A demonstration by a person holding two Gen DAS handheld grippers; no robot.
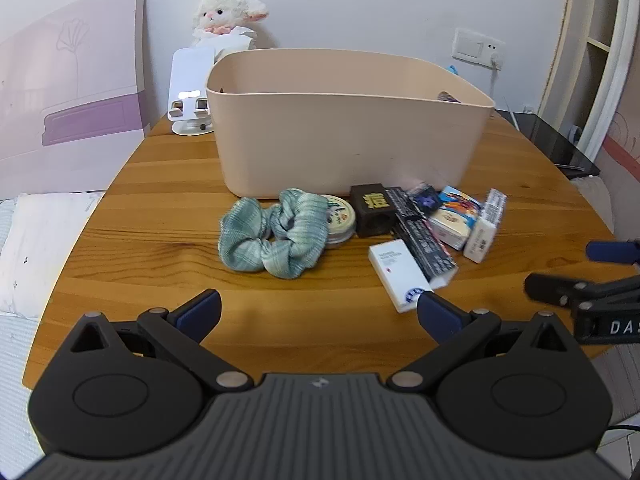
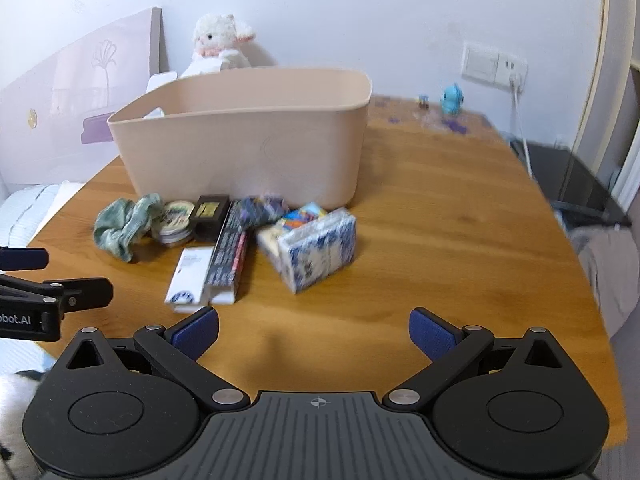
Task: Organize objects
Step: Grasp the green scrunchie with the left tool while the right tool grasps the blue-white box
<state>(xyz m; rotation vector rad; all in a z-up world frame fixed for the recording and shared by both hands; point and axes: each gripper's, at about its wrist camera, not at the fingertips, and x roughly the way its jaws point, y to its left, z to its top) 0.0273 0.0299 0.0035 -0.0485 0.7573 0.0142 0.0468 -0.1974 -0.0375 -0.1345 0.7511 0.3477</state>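
Holding my left gripper [image 1: 318, 312] and right gripper [image 2: 314, 330] spread wide and empty above the table [image 1: 160, 208], near the scrunchie [image 1: 272, 232], boxes and bin [image 1: 340, 136].

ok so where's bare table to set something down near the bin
Bare wood right of the bin, out to the table edge, and in front of the scrunchie. Crowded against the bin's front wall, scrunchie to tissue pack.
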